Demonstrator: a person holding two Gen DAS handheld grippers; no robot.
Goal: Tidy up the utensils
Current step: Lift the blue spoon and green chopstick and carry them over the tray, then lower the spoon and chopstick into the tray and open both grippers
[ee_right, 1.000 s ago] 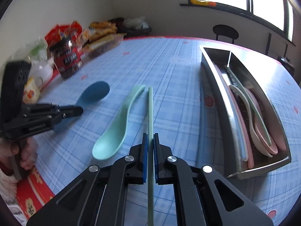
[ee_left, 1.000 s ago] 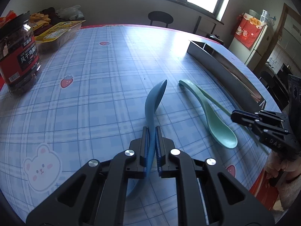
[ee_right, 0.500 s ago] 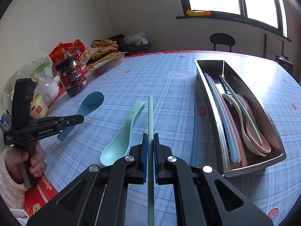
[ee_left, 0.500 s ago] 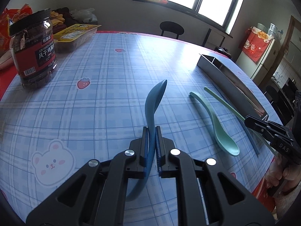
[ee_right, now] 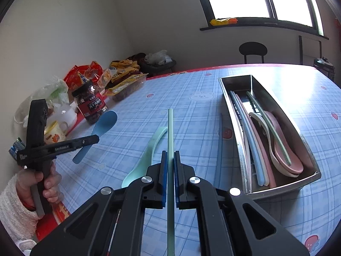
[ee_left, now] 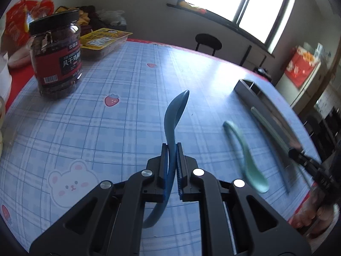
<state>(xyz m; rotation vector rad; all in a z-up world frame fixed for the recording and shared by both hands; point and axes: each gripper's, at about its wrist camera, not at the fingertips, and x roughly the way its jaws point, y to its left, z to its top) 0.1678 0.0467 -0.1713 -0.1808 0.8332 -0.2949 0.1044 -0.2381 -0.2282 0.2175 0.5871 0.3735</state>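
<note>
Lying lengthwise between closed pads, the green chopstick (ee_right: 170, 132) ran straight ahead out of the right gripper (ee_right: 169, 160), its far tip above the checked tablecloth (ee_right: 191, 115) and its near end passing back under the gripper body. The steel tray (ee_right: 277, 189) sat ahead and to the right of it, its long axis nearly parallel to the stick, with chopsticks and pink and cream spoons already inside. So the stick looked roughly aligned for a drop; what it seemed to need was a sideways carry to the right over the near wall, not a turn.

The blue spoon (ee_left: 173, 119) was pinched by its handle in the left gripper (ee_left: 171, 160), bowl pointing forward and up, clear of the cloth. From that side the tray (ee_left: 255, 98) lay well off to the right, past the mint spoon (ee_left: 245, 155) resting on the table. The right hand was therefore the nearer to the tray, and probably should go first.

A snack jar (ee_left: 56, 59) stood far left, out of either path.
</note>
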